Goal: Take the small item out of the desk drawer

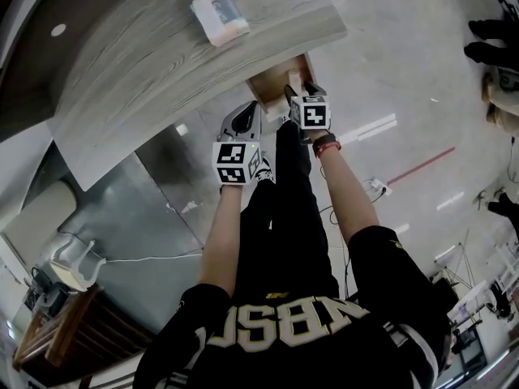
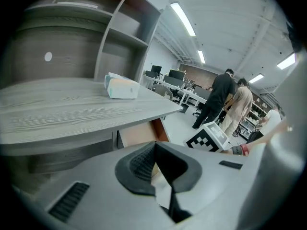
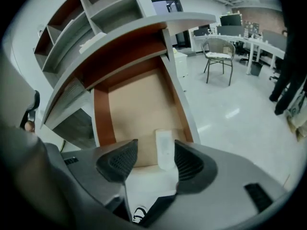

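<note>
The desk drawer (image 3: 139,104) is pulled out under the grey desk top (image 1: 162,55); its floor is tan with reddish-brown sides. A small white oblong item (image 3: 164,150) lies flat near the drawer's front, at the right. My right gripper (image 3: 154,153) hangs over that front end, open; the item shows between the pads, close to the right one and not pressed. In the head view the right gripper (image 1: 293,91) is at the drawer (image 1: 272,83). My left gripper (image 2: 156,150) is lower and to the left, below the desk edge, its pads together with nothing in them; the head view shows the left gripper (image 1: 251,113) too.
A small pastel box (image 1: 219,14) lies on the desk top (image 2: 72,109), and the same box (image 2: 121,86) shows near the desk's far edge. Shelves (image 3: 100,13) rise behind the desk. A chair (image 3: 218,56) and people (image 2: 220,102) stand farther off.
</note>
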